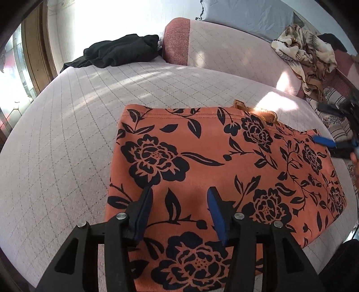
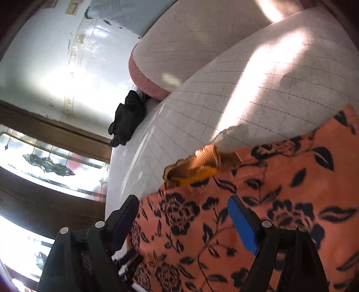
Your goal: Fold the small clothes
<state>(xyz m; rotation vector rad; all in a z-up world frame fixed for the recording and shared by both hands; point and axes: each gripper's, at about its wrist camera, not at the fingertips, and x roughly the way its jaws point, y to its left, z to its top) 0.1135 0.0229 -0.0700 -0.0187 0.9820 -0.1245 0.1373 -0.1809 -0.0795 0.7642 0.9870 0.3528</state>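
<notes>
An orange garment with black flower print (image 1: 224,161) lies flat on the pale quilted sofa seat (image 1: 67,134). A small mustard ribbed piece (image 1: 264,113) pokes out from under its far edge; it also shows in the right wrist view (image 2: 197,166). My left gripper (image 1: 179,200) is open, jaws apart just above the garment's near part. My right gripper (image 2: 184,206) is open, tilted over the garment (image 2: 246,213) at its edge. In the left wrist view the right gripper (image 1: 327,141) shows at the garment's right side, blurred.
A black garment (image 1: 121,51) lies crumpled at the seat's far left corner, also in the right wrist view (image 2: 128,119). A patterned blanket (image 1: 307,54) is heaped on the sofa back at right. A grey cushion (image 1: 246,15) lies behind. A window (image 2: 44,161) is left.
</notes>
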